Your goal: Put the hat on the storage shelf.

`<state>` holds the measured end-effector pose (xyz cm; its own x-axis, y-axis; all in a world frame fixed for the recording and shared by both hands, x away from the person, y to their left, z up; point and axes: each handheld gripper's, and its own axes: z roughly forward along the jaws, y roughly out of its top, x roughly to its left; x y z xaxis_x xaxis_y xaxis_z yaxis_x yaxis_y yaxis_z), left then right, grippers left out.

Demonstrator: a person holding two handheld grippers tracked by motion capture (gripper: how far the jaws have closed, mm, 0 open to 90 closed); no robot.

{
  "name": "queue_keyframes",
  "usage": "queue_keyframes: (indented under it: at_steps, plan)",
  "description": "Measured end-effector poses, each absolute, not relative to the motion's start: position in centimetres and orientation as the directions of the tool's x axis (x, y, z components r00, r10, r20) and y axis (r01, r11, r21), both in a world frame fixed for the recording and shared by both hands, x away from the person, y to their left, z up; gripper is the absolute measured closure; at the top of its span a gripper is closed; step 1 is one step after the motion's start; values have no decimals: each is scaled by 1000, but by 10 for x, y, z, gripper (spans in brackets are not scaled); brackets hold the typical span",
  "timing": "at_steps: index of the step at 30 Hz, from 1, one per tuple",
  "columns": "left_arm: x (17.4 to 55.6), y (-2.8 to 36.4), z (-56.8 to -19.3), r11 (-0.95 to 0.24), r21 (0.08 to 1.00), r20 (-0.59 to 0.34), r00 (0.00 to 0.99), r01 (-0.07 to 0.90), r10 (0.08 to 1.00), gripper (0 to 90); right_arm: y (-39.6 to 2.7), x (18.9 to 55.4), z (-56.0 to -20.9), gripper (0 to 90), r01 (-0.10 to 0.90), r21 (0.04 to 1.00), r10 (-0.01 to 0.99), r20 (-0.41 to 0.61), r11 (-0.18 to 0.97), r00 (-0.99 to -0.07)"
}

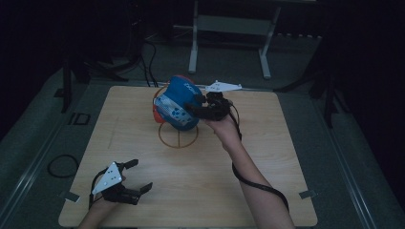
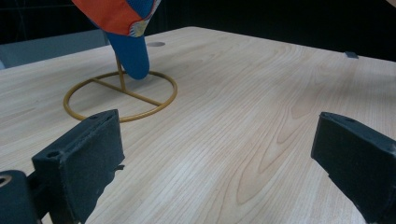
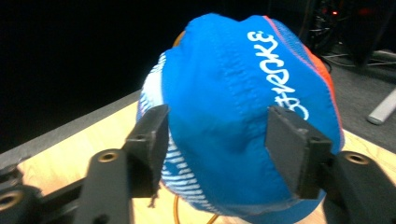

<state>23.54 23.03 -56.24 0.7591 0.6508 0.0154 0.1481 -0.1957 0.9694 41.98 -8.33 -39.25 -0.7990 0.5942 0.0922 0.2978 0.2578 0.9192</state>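
Dim and nearly black, the room leaves little lit but the pale wooden desk (image 1: 191,167), which takes up the middle of the high view, with grey floor, loose cables and a light metal frame behind it at the top of the frame. Just above the centre of that view, a blue fabric cap with an orange panel and white lettering (image 1: 177,102) sits draped over a thin gold wire stand with a ring base (image 1: 178,138). The right tool (image 1: 203,110) reaches it from the right side; in the right gripper view its jaws are spread around the crown of the cap, the pads pressing or nearly pressing the cloth on both sides, though a firm pinch cannot be confirmed. The cap looks light, soft and easily crumpled, so it will probably fold under pressure rather than resist; a hold on the stitched crown or the stiffer brim seems the safer choice, and lifting straight up should keep the light stand from tipping. The left tool (image 1: 136,177) rests low in the lower left of the high view, well apart from the cap, its jaws spread wide and holding nothing. Nothing else lies on the desk between the two.
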Motion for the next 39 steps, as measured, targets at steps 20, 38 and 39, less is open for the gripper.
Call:
queue_keyframes:
  at_steps: [20, 38, 39]
  plan:
    - [234, 229, -565, -193, 969, 8, 763, 154, 646, 27, -102, 396, -428, 139, 261, 918, 558, 55, 298, -828]
    - [235, 228, -567, -197, 968, 11, 760, 155, 650, 26, -129, 378, -491, 142, 288, 899, 547, 66, 330, -834]
    - [235, 228, -567, -195, 968, 10, 760, 155, 650, 26, -129, 378, -491, 142, 288, 899, 547, 66, 330, -834]
